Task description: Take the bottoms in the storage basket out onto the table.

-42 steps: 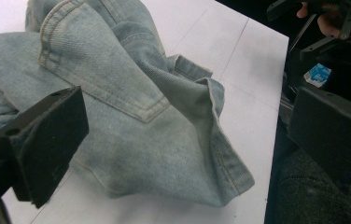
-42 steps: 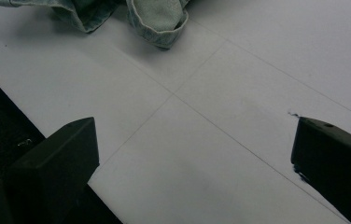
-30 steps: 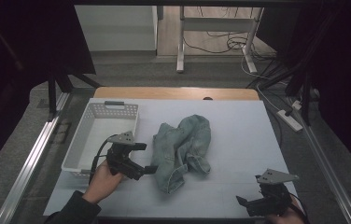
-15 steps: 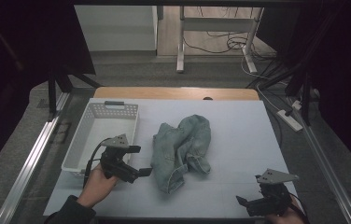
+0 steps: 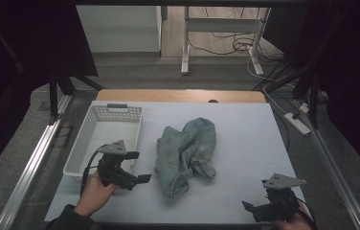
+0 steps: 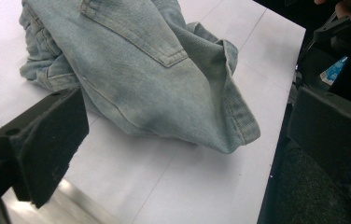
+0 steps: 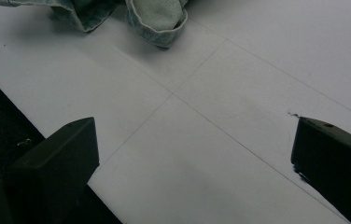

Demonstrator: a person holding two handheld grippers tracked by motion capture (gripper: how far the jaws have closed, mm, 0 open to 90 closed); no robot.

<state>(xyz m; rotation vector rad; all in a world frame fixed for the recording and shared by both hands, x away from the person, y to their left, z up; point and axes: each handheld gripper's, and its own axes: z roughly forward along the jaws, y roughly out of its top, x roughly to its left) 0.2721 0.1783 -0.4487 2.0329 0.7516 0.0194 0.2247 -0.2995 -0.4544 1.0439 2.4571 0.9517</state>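
Tools [image 5: 142, 178] [image 5: 246, 207] agape | white table [image 5: 245, 134] w/ jeans [image 5: 187, 148], basket [image 5: 102, 139] | dim room

1 jeans [image 5: 186, 147], 1 basket [image 5: 102, 143], seemingly 2 grippers [image 5: 129, 168].

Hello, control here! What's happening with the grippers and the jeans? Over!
Left gripper open, beside jeans, not touching. Right gripper open, near table edge. Jeans crumpled mid-table. Basket far left, nothing blocking.
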